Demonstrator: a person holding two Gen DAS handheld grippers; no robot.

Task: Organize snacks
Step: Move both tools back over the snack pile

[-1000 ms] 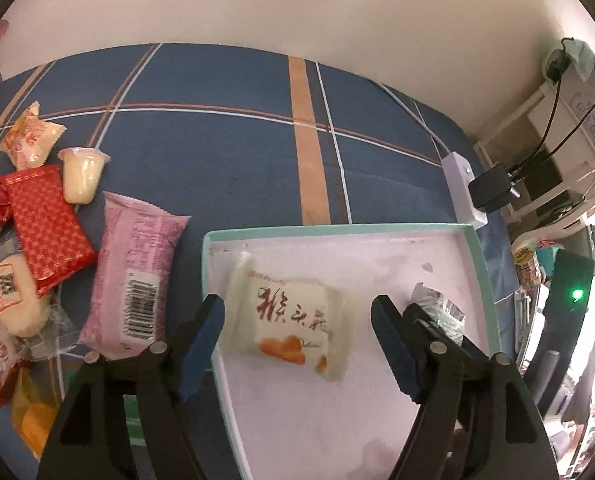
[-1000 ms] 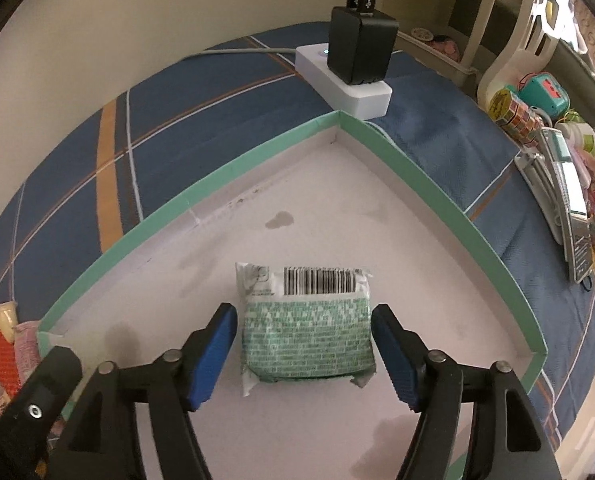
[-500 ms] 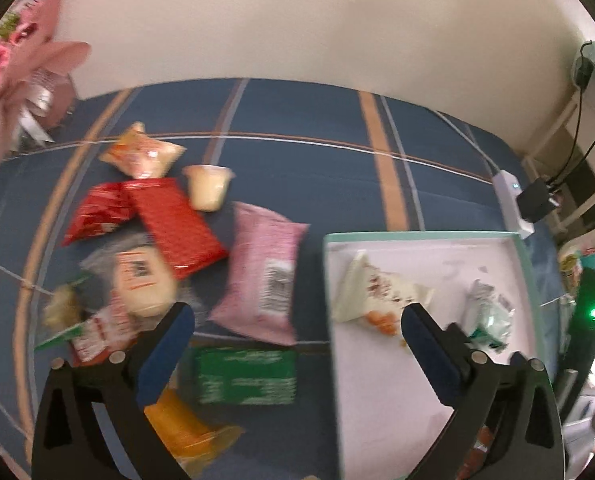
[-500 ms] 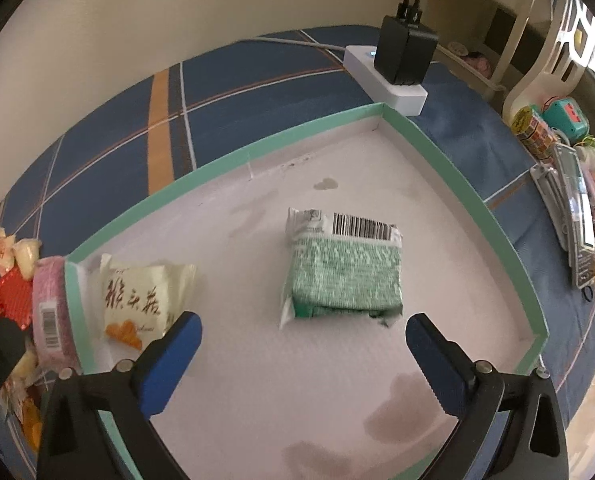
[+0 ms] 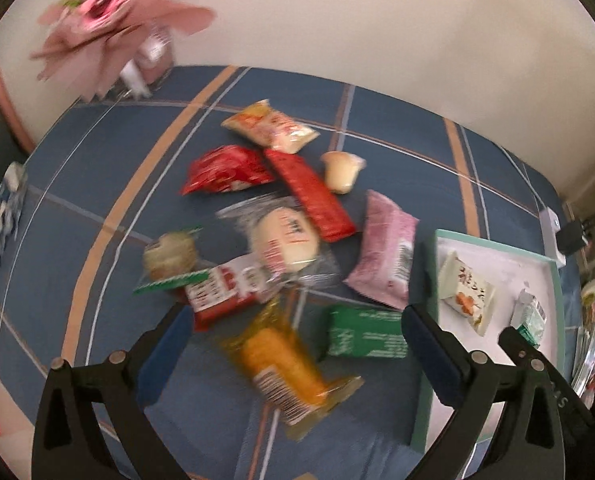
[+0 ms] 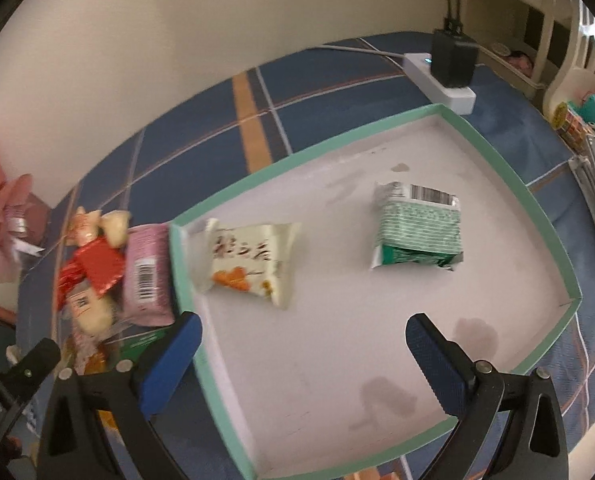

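A green-rimmed white tray (image 6: pixel 497 160) (image 5: pixel 493 245) lies on the blue checked cloth. Inside it rest a cream packet with orange print (image 6: pixel 249 264) (image 5: pixel 466 293) and a green-white packet (image 6: pixel 417 228) (image 5: pixel 531 316). Left of the tray lies a heap of loose snacks: a pink packet (image 5: pixel 385 256), an orange packet (image 5: pixel 285 364), a dark green packet (image 5: pixel 363 334), red packets (image 5: pixel 313 196) and a jelly cup (image 5: pixel 341 170). My left gripper (image 5: pixel 293 356) hangs open above the orange packet, holding nothing. My right gripper (image 6: pixel 303 360) hangs open over the tray's near part, also holding nothing.
A white power strip with a black adapter (image 6: pixel 449 68) sits behind the tray. A pink paper bouquet (image 5: pixel 113 20) stands at the cloth's far left. Boxes and small items (image 6: pixel 593 148) crowd the right edge. A wall runs behind the cloth.
Both grippers opened wide and drew back from the packets in the tray. The left gripper swung left over the heap of loose snacks; the right one rose and backed off a little.
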